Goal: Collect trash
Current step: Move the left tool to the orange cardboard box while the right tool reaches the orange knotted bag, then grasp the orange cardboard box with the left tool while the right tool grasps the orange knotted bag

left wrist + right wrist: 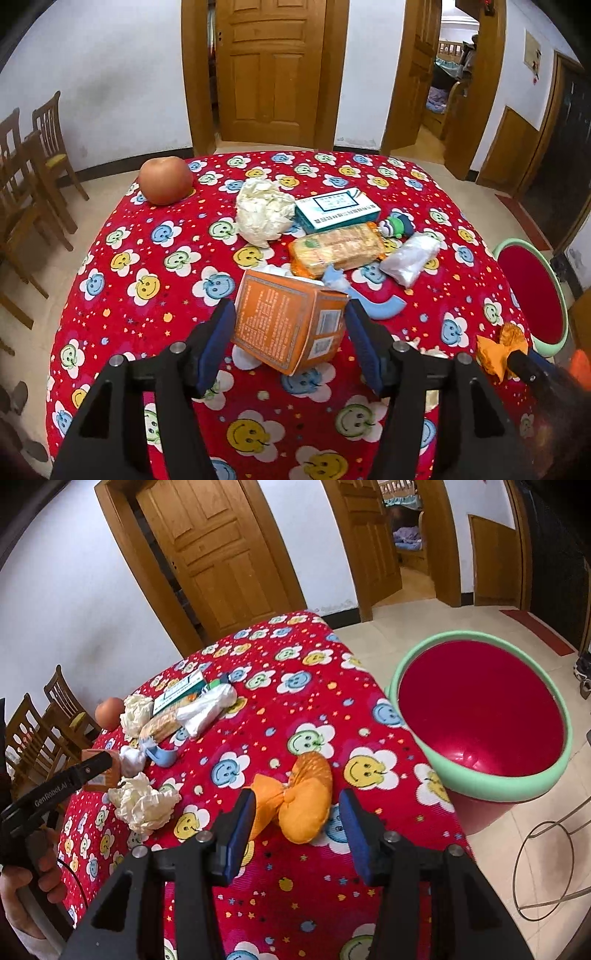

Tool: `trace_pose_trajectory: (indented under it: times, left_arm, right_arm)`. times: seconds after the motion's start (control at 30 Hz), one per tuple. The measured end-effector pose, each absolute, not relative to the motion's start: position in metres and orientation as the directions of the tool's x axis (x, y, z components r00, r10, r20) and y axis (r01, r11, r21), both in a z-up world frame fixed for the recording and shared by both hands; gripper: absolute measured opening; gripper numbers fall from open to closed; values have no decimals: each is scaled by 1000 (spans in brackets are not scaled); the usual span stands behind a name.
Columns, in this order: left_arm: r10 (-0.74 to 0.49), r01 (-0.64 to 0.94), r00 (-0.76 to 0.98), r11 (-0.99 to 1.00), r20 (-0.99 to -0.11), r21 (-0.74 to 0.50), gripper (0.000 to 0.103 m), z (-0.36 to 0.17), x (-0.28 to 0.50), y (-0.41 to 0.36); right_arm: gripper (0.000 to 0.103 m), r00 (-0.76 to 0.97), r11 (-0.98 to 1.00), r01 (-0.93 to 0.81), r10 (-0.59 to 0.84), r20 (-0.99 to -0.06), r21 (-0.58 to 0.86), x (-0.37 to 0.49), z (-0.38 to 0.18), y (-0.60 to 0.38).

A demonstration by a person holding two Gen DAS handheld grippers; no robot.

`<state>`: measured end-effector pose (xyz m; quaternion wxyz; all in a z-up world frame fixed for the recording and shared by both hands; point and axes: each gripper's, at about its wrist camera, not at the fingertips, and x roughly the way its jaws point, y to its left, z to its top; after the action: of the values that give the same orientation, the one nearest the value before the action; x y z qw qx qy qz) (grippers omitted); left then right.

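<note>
My left gripper [291, 320] is open, its blue pads either side of an orange carton [288, 325] tilted on the table; contact is unclear. My right gripper [297, 812] is open around an orange mesh pouch [301, 797], which also shows in the left wrist view [498, 347]. A red bin with a green rim [480, 716] stands beside the table's right edge. Other trash: crumpled paper [264, 212], a second wad [142, 805], a teal-white box [336, 208], a biscuit packet [336, 249], a clear plastic bag [410, 258].
An apple [166, 180] sits at the far left of the red smiley tablecloth [147, 295]. A blue curved piece [384, 304] and a small green toy [397, 225] lie among the trash. Wooden chairs [33, 173] stand left; doors behind.
</note>
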<state>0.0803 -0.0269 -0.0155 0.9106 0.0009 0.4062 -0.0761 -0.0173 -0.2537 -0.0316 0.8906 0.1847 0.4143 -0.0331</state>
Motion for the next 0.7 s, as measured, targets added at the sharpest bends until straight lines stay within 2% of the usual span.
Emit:
trace_pose_trajectory:
  times: [0.33, 0.53, 0.57, 0.63, 0.7]
  left_arm:
    - [-169, 134, 666, 985, -726, -106, 67, -21, 88, -15]
    - [-171, 95, 626, 985, -761, -143, 66, -36, 95, -5]
    - [-176, 92, 626, 984, -760, -152, 65, -37, 95, -3]
    - [-186, 90, 633, 982, -752, -167, 53, -35, 94, 1]
    - [-200, 92, 635, 978, -746, -185, 50, -33, 92, 5]
  right_arm:
    - [50, 638, 927, 206, 115, -762, 312, -12, -41, -251]
    - [47, 636, 930, 202, 113, -763, 306, -12, -43, -250]
    - [43, 637, 930, 200, 114, -762, 307, -12, -44, -250]
    - [39, 638, 932, 201, 108, -762, 301, -12, -44, -250]
    - [33, 641, 934, 199, 106, -760, 297, -12, -44, -249]
